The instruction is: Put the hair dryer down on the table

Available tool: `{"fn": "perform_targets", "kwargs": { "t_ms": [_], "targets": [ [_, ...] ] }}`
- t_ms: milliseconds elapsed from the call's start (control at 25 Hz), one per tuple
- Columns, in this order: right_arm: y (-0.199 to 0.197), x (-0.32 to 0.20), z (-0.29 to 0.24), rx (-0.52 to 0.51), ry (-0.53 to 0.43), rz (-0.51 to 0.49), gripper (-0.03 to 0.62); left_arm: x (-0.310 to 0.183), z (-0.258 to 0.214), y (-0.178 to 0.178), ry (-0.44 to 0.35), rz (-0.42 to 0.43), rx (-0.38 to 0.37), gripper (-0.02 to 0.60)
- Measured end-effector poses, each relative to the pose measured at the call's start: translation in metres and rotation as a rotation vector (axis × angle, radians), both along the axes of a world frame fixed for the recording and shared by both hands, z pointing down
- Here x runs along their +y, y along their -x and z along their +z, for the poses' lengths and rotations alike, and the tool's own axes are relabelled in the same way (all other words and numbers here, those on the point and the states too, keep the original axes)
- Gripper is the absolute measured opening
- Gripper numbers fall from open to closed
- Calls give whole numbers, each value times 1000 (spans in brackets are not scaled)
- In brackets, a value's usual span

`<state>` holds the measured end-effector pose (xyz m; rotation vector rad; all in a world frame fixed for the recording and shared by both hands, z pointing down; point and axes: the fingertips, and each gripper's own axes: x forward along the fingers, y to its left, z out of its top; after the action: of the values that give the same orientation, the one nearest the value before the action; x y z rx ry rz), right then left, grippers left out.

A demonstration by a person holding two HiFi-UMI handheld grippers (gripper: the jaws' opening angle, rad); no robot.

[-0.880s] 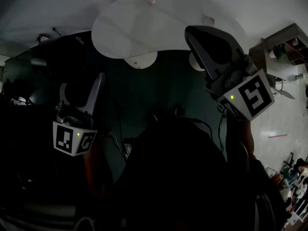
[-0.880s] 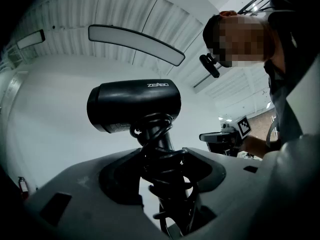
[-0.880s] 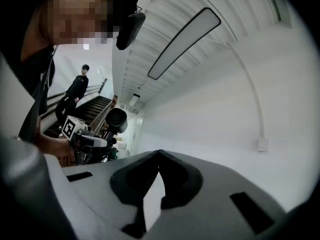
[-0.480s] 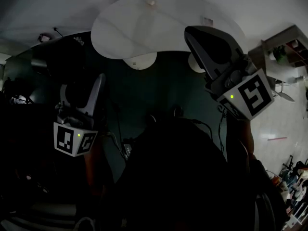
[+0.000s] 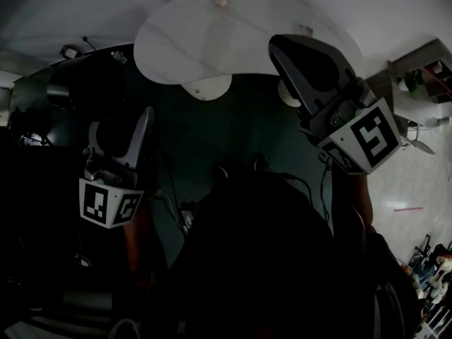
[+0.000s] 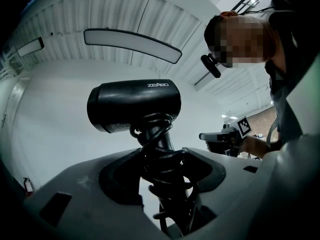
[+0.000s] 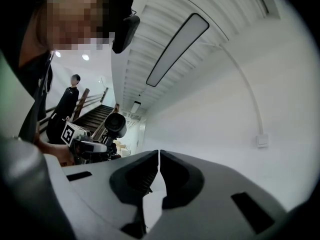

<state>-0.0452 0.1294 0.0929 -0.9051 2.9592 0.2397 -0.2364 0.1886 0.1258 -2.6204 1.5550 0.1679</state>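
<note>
A black hair dryer (image 6: 135, 104) stands upright in the air, its cord wound round the handle. My left gripper (image 6: 162, 166) is shut on that wrapped handle. In the head view the left gripper (image 5: 120, 129) is at the left with the dark hair dryer (image 5: 83, 83) above it, hard to make out against the dark floor. My right gripper (image 5: 286, 48) is raised at the right. In its own view the right gripper (image 7: 159, 156) has its jaws shut with nothing between them. That view also shows the hair dryer (image 7: 115, 125) held up at the left.
A round white table (image 5: 233, 34) lies ahead at the top of the head view, with white bases (image 5: 207, 87) below its near edge. A shelf unit (image 5: 417, 83) stands at the right. Another person (image 7: 70, 101) stands by stairs in the background.
Both grippers hold nearly still; the head view has only drifted slightly, and the hair dryer stays in the left gripper.
</note>
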Motion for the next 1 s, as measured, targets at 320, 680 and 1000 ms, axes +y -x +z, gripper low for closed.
{"fn": "perform_targets", "kwargs": {
  "t_ms": [320,680,1000],
  "targets": [
    [-20,1,6,-1,1,-32,9,11,6,-15,2,-53,-3,241],
    [-39,-10,13,-8,14,-47,10,6,14,-35,23,-75,0,241],
    [-1,-18,14,12,21,-5,10,-12,15,-1,21,-13,18,241]
  ]
}}
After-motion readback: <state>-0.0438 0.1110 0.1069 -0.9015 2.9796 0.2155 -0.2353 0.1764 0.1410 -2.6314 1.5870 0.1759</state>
